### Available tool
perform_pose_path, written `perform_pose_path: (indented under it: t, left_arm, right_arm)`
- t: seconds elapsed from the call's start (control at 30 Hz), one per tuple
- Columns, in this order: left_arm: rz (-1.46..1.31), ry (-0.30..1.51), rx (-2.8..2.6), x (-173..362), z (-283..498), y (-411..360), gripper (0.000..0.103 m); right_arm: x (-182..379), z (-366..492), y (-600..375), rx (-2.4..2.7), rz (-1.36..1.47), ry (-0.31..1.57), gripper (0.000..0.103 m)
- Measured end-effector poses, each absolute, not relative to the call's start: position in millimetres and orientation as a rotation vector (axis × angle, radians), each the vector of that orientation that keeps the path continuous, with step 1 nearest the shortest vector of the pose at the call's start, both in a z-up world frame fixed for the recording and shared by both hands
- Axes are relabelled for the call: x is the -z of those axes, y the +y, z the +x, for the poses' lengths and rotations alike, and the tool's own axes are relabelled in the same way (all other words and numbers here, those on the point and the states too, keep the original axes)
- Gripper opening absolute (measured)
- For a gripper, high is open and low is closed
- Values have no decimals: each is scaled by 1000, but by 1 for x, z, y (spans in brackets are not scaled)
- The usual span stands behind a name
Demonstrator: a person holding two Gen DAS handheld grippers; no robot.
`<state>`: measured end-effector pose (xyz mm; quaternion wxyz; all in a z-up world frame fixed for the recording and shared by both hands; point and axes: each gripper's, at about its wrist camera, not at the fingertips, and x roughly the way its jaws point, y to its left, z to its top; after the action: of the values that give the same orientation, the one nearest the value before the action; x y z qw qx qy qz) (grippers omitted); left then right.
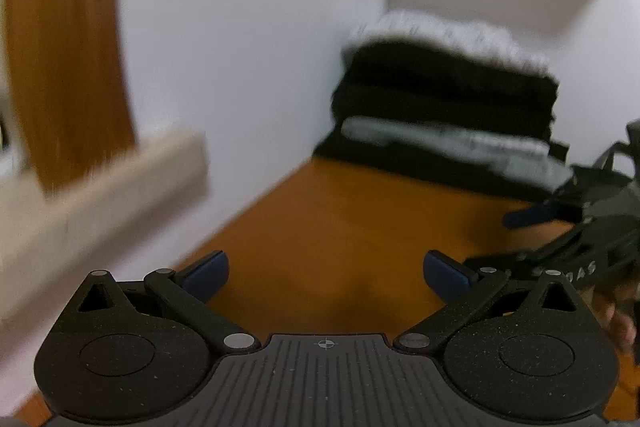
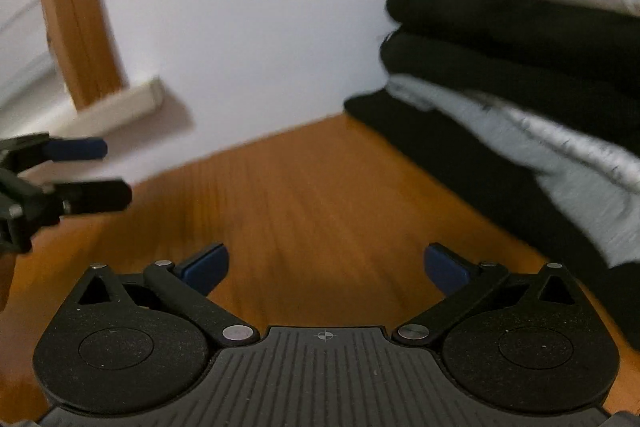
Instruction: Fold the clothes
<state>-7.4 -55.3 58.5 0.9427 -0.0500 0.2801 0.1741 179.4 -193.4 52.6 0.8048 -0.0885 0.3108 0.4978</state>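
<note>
While both pictures are blurry, the big white wall fills the upper middle of each view. Below it lies the orange wooden table. A pile of folded clothes, black and grey layers, sits on the table at the right of the frame, touching the wall. The left gripper at the bottom has its blue tips wide apart, holding nothing. The right gripper is spread apart too, and empty.

Stack of folded clothes on table, w/ wall behind it
</note>
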Motion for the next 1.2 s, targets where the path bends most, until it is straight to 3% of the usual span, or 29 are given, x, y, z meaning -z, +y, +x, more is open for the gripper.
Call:
perform_pose_path:
  t: [0.3, 1.2]
  left_arm:
    - [-147, 631, -353, -28, -20, -25, 103]
    - [-45, 711, -167, -30, -32, -32, 103]
  right_arm:
    - [-39, 144, -171, -969, -332, 635, 103]
    - [-35, 43, -189, -400, -118, 680, 103]
